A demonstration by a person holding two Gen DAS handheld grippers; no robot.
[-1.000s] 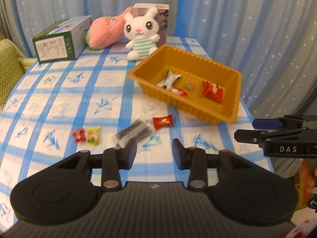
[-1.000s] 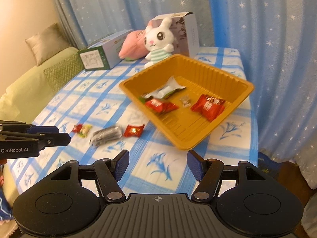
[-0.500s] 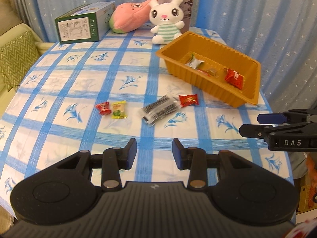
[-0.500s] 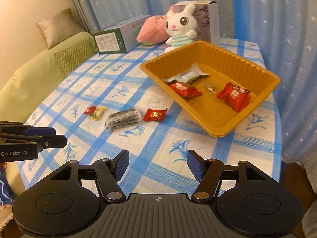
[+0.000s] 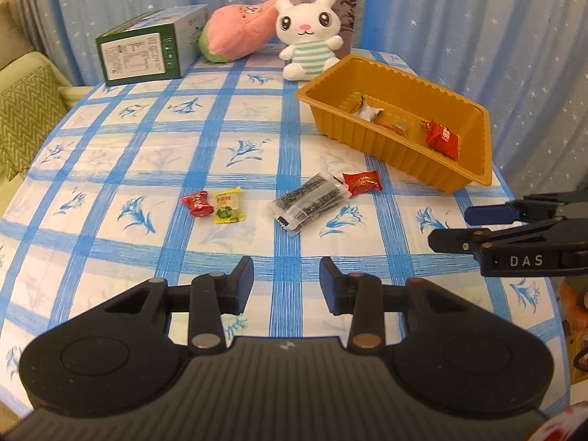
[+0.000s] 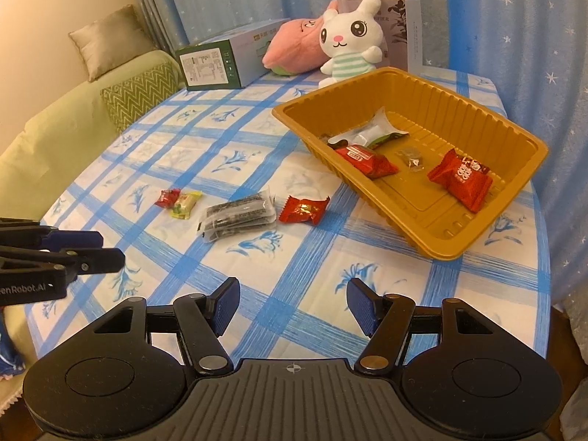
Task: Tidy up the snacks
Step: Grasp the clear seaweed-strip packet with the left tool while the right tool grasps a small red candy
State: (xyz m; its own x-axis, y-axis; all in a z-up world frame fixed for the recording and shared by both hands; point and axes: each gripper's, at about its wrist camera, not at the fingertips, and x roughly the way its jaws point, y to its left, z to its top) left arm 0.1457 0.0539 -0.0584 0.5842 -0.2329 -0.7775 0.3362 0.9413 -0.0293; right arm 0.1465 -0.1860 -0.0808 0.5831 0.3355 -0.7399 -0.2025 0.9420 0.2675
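- Now both grippers sit lower and nearer the table than a second ago.
- Left gripper (image 5: 286,284) and right gripper (image 6: 293,307) gape, empty.
- Four snacks, including the red candy (image 6: 303,209), await the tray (image 6: 507,217).

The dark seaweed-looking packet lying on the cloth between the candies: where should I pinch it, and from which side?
Judging by its pose, take the dark packet across its narrow width near the middle, coming down from above. It lies flat and long, slanted on the tablecloth, so jaws should straddle the long edges. Its far end nearly touches the red candy; stay clear of that end. Both grippers are open and empty.
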